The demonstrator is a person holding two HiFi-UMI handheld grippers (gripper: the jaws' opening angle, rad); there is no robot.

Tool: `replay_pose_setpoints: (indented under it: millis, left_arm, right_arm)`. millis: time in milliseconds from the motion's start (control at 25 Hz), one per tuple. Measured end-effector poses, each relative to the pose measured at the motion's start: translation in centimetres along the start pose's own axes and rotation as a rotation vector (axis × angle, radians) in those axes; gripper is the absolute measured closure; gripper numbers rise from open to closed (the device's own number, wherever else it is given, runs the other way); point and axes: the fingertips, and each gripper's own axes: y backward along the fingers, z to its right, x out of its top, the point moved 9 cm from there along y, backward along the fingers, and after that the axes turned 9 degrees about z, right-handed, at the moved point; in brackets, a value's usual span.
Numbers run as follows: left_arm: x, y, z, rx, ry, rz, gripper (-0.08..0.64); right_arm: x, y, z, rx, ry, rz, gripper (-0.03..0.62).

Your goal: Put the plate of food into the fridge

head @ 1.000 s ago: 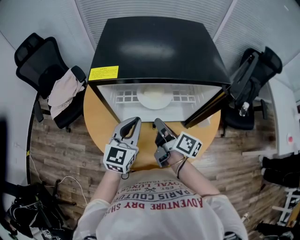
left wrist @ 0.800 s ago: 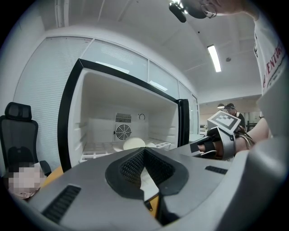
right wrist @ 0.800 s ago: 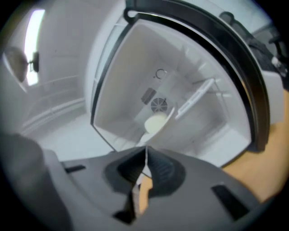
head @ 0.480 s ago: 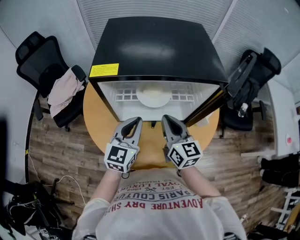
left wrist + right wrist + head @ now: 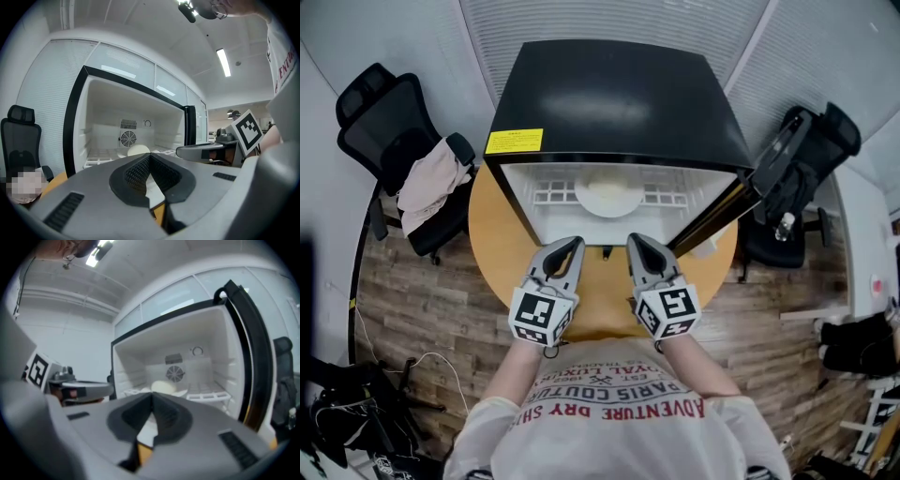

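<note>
The head view looks down on a black fridge (image 5: 609, 94) standing on a round wooden surface (image 5: 502, 253), its door (image 5: 712, 220) swung open to the right. The plate of food (image 5: 608, 194) sits inside the fridge on the white wire shelf (image 5: 548, 194), about midway across and towards the front. Both grippers hang side by side over the surface in front of the open fridge, apart from the plate.

The left gripper (image 5: 572, 246) has its jaws brought together at the tips with nothing between them; its own view shows this plainly. The right gripper (image 5: 635, 242) has just been closing its jaws, and its own view shows them meeting at the tips, likewise empty.

Only the head view shows the yellow label (image 5: 514, 142) on the fridge's top corner, the office chair (image 5: 394, 141) at the left with a pale cloth (image 5: 431, 183) draped over it, and a second chair (image 5: 806, 159) at the right behind the door.

The gripper views, looking level into the fridge, show what the head view cannot: the round fan grille (image 5: 127, 138) on the rear wall, with the pale mound of food in front of it. Each gripper view also catches the other gripper at its edge.
</note>
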Motion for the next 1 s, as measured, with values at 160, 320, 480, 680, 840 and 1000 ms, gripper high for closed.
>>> replay_pose_setpoints:
  millis: [160, 320, 480, 680, 840, 1000]
  left_arm:
    - [0.0, 0.2, 0.0, 0.006, 0.001, 0.005, 0.534]
    - [0.2, 0.2, 0.1, 0.005, -0.003, 0.008, 0.534]
    - [0.2, 0.4, 0.0, 0.008, -0.001, 0.006, 0.534]
    - [0.1, 0.6, -0.2, 0.012, 0.017, 0.007, 0.534]
    - [0.2, 0.8, -0.3, 0.015, 0.015, 0.006, 0.534]
    - [0.3, 0.8, -0.7, 0.018, 0.012, 0.006, 0.534]
  right_arm:
    - [0.5, 0.2, -0.3, 0.006, 0.058, 0.014, 0.563]
    - [0.9, 0.3, -0.5, 0.004, 0.067, 0.023, 0.563]
    - [1.1, 0.4, -1.1, 0.015, 0.121, 0.026, 0.563]
    - [1.3, 0.2, -0.9, 0.013, 0.114, 0.024, 0.563]
    - [1.4, 0.2, -0.6, 0.000, 0.116, 0.018, 0.563]
    - [1.4, 0.0, -0.5, -0.009, 0.116, 0.014, 0.563]
